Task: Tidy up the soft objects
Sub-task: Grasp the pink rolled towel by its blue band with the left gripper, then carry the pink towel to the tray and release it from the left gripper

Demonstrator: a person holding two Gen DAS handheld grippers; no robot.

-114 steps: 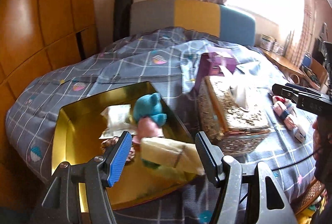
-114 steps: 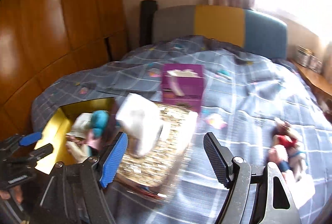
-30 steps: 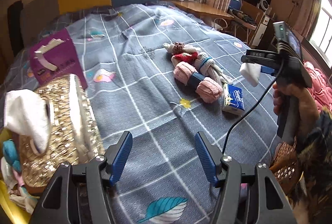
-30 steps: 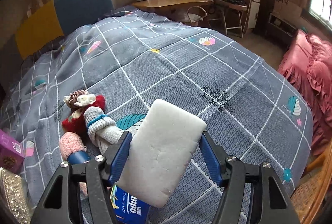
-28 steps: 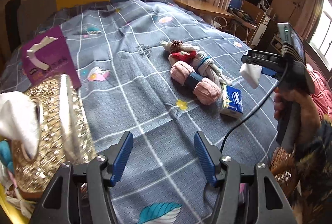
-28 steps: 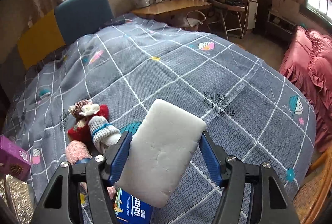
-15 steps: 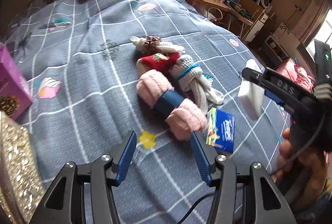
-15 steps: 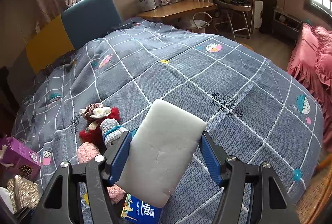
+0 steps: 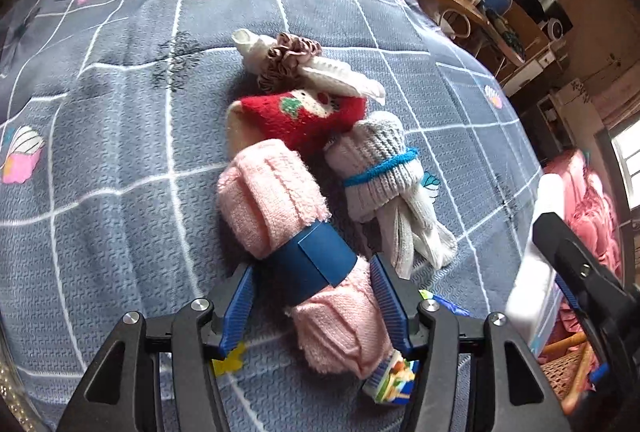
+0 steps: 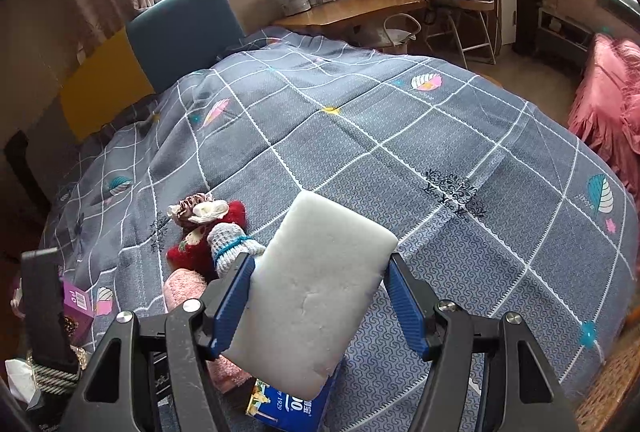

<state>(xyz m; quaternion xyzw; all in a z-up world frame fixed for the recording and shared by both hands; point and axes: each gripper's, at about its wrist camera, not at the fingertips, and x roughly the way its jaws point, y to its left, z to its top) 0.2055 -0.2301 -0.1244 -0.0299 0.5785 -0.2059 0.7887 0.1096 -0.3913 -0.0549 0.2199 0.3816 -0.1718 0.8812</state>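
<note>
pink rolled towel [image 9: 296, 252] with a dark blue band [image 9: 316, 264] lies on the grey checked bedspread [image 9: 120, 135]. the left gripper [image 9: 312, 296] sits low over it, 2 blue fingers [image 9: 386, 296] either side of the banded middle, jaws opening, pads not clearly pressing the roll. just past the towel: a red sock [image 9: 308, 115], a white sock with a brown scrunchie [image 9: 288, 57] on top, and a grey sock bundle [image 9: 380, 167] tied with a blue elastic, all touching in 1 heap. a blue tissue pack [image 9: 394, 384] pokes out under the near end of the towel. the right gripper [image 10: 320, 296] hangs above the bed, clamped on a white sponge block [image 10: 316, 292] that stands tilted between its fingers. in the right wrist view the same heap sits left of the sponge, tissue pack [image 10: 292, 404] below it, a purple box [image 10: 78, 302] at the far left edge.
</note>
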